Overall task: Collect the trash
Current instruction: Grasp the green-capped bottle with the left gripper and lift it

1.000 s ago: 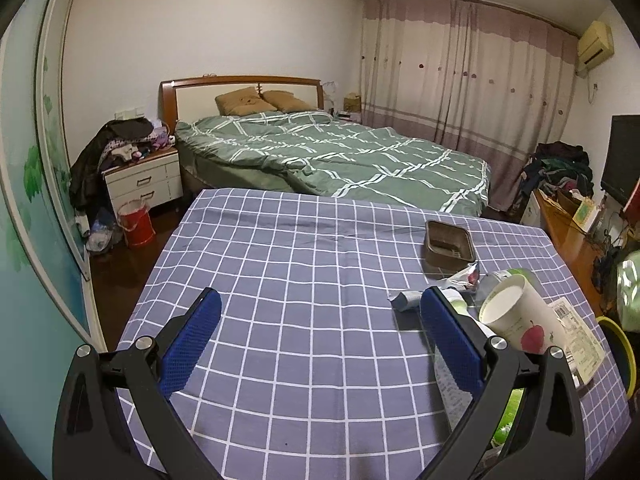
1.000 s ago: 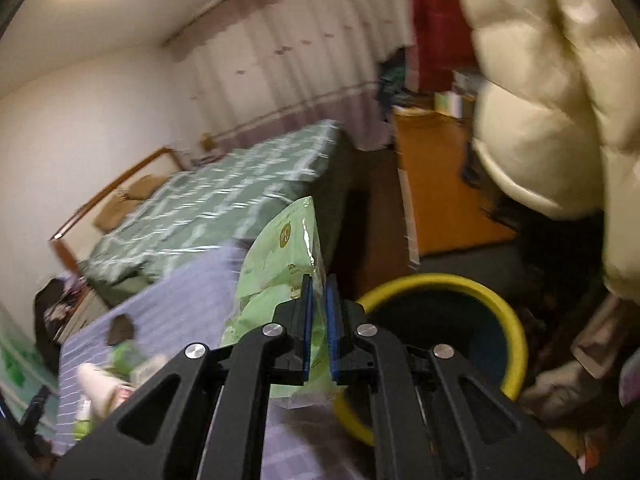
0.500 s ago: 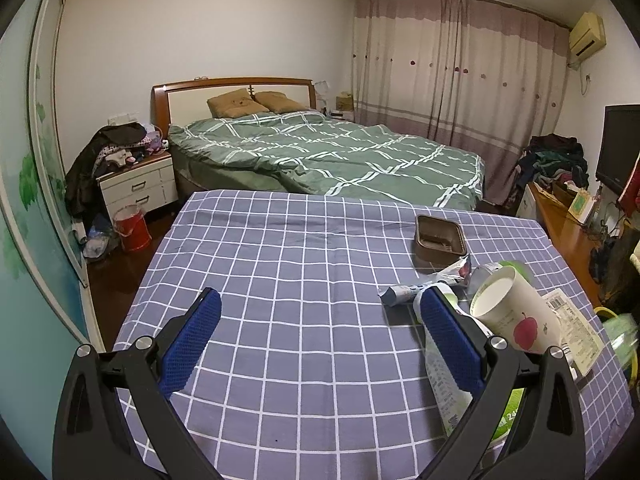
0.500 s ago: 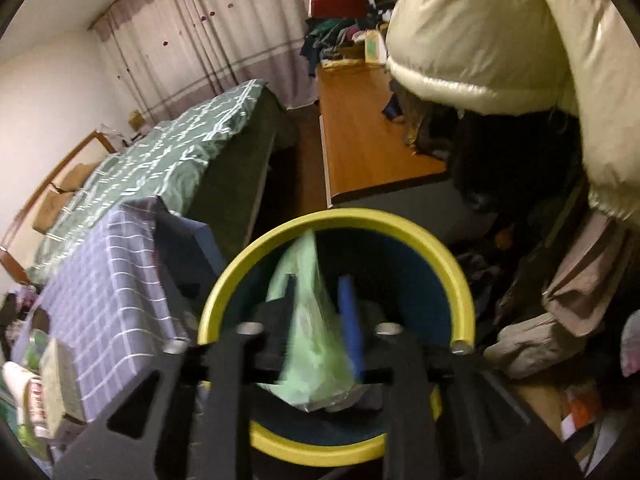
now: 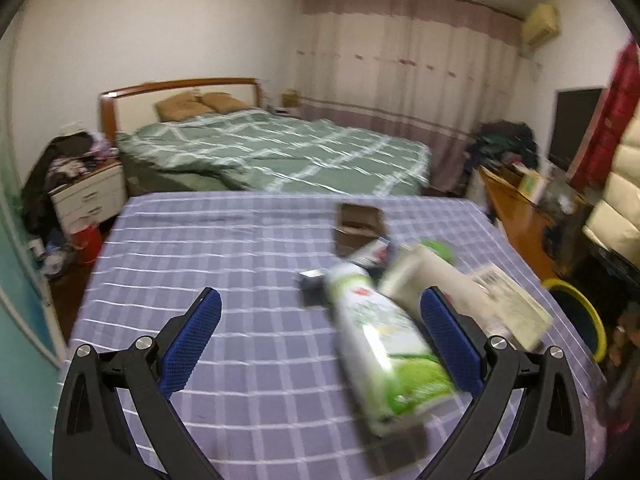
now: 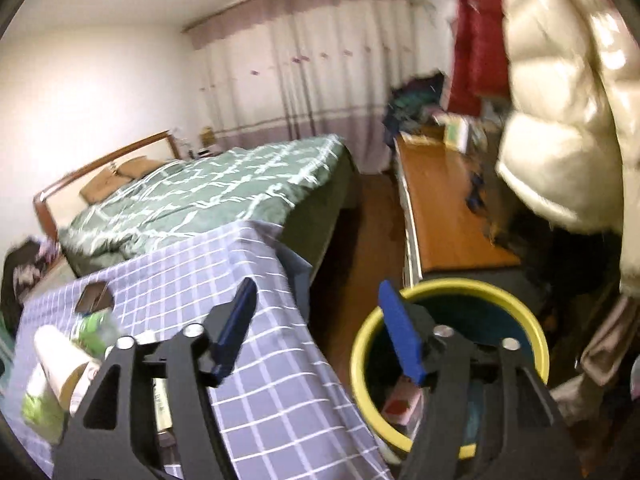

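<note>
My left gripper (image 5: pixel 320 332) is open and empty above the purple checked table (image 5: pixel 224 264). A green-and-white carton (image 5: pixel 384 344) lies between its fingers, nearer the right one. Beside it lie a white paper cup (image 5: pixel 424 276), a printed paper wrapper (image 5: pixel 508 304), a crumpled wrapper (image 5: pixel 316 280) and a brown tray (image 5: pixel 358 226). My right gripper (image 6: pixel 320 320) is open and empty beside the table's corner, its right finger over the yellow-rimmed trash bin (image 6: pixel 516 308). Trash lies in the bin's bottom. The cup (image 6: pixel 60 360) and tray (image 6: pixel 94 296) show at left.
A green bed (image 5: pixel 280 156) stands behind the table. A wooden desk (image 6: pixel 444 204) and a cream puffer jacket (image 6: pixel 568 92) stand close to the bin. A nightstand (image 5: pixel 88 196) and red bucket (image 5: pixel 88 240) are at far left.
My right gripper opened and let the green packet drop into the bin, then rose and tilted back toward the table. My left gripper moved right, closer to the trash pile.
</note>
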The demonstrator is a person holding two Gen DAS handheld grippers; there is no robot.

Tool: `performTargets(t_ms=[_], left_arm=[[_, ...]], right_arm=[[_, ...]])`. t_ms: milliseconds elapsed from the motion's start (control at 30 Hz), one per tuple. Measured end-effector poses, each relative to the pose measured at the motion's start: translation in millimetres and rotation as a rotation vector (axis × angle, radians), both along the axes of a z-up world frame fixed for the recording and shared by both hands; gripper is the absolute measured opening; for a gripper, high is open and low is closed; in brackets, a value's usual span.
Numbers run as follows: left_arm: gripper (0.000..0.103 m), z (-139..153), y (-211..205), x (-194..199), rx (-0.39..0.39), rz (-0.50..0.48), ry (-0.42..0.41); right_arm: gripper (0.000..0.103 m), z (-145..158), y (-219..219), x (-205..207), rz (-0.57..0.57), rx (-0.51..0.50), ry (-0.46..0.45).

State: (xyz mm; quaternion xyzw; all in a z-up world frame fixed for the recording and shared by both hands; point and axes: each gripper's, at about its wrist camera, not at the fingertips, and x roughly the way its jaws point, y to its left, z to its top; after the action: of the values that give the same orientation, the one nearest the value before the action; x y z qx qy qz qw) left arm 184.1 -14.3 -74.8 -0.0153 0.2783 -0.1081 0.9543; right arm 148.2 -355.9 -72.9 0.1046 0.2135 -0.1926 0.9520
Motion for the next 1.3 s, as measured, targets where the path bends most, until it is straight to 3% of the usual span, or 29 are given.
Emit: performTargets(t_ms=[100, 300, 433, 567, 733, 900, 1100, 1300], left_arm=[[0.098, -7, -21, -4, 0.053, -0.037, 0.03], [0.098, -31, -40, 4, 0.089, -0.077, 0.151], [0.079, -46, -42, 12, 0.103, -0.072, 0.221], [0.07, -55, -39, 15, 0.083, -0.056, 0.277], [0.052, -53, -35, 13, 0.087, -0.037, 0.247], [0.052, -40, -25, -1, 0.106, -0.021, 0.183], [0.052, 1, -10, -21, 0.147, 0.024, 0.033], [0.052, 30, 2, -11, 0.119, 0.047, -0.027]], right_arm=[[0.072, 0, 15, -3, -0.009, -0.09, -0.015], [0.072, -6, 6, -1, -0.002, -0.033, -0.003], [0.072, -5, 4, -1, 0.007, -0.021, -0.005], [0.072, -3, 4, -1, 0.018, -0.016, -0.014], [0.072, -3, 2, -1, 0.031, 0.001, -0.023], [0.072, -2, -1, -1, 0.035, 0.017, -0.027], [0.072, -3, -2, 0, 0.035, 0.019, -0.025], [0.072, -5, -3, 1, 0.034, 0.02, -0.016]])
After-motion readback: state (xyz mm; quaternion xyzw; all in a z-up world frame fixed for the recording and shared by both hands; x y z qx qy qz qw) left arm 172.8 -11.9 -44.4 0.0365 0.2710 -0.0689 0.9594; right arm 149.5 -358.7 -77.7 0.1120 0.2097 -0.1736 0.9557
